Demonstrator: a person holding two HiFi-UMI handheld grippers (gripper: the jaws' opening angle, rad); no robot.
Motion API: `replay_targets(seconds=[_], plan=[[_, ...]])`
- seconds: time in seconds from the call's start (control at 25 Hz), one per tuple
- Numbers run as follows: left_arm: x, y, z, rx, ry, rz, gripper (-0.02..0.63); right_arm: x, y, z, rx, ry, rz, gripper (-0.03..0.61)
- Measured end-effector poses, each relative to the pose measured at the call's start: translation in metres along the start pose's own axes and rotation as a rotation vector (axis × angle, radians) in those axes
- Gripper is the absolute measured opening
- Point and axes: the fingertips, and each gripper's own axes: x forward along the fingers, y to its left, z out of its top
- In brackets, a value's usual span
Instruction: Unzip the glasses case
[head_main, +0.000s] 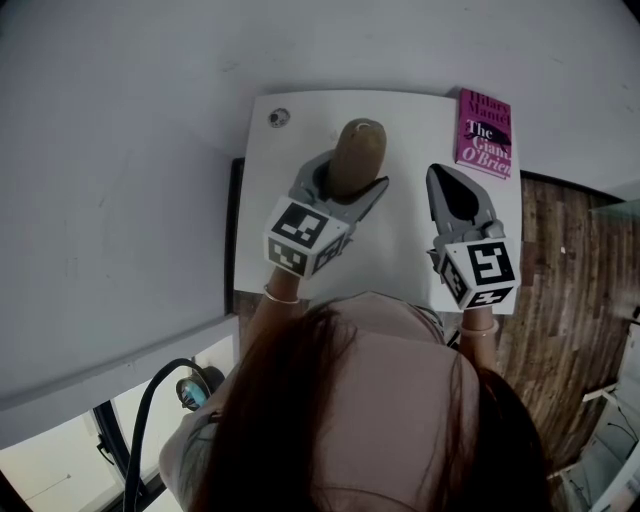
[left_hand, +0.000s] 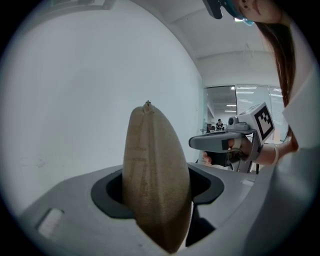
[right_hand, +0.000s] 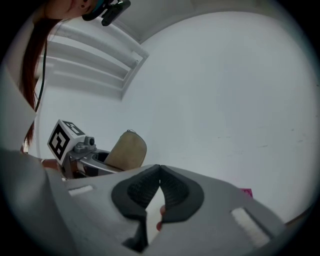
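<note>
A tan fabric glasses case (head_main: 356, 155) stands on end between the jaws of my left gripper (head_main: 345, 190), lifted above the small white table (head_main: 400, 240). In the left gripper view the case (left_hand: 156, 180) fills the middle, its zipper pull at the top, and the jaws are shut on its lower half. My right gripper (head_main: 458, 200) hovers to the right of the case, apart from it, jaws shut with nothing between them (right_hand: 159, 187). In the right gripper view the case (right_hand: 127, 150) shows at the left, held by the left gripper.
A pink book (head_main: 485, 133) lies at the table's far right corner. A small round fitting (head_main: 279, 117) sits at the far left corner. Grey wall lies beyond and to the left; wooden floor (head_main: 560, 260) to the right.
</note>
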Motion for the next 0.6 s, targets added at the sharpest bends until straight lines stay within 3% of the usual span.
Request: replay_targets(seconds=[0.32,0.6], plan=[[0.003,-0.009,-0.012,0.078,0.062,-0.059,0.288,-0.001,0.004,0.010,0.061,-0.034,0.093,0.003],[0.005,-0.015,-0.025,0.102,0.120,-0.110,0.288,0.001,0.009,0.011,0.052,-0.022,0.148,0.005]])
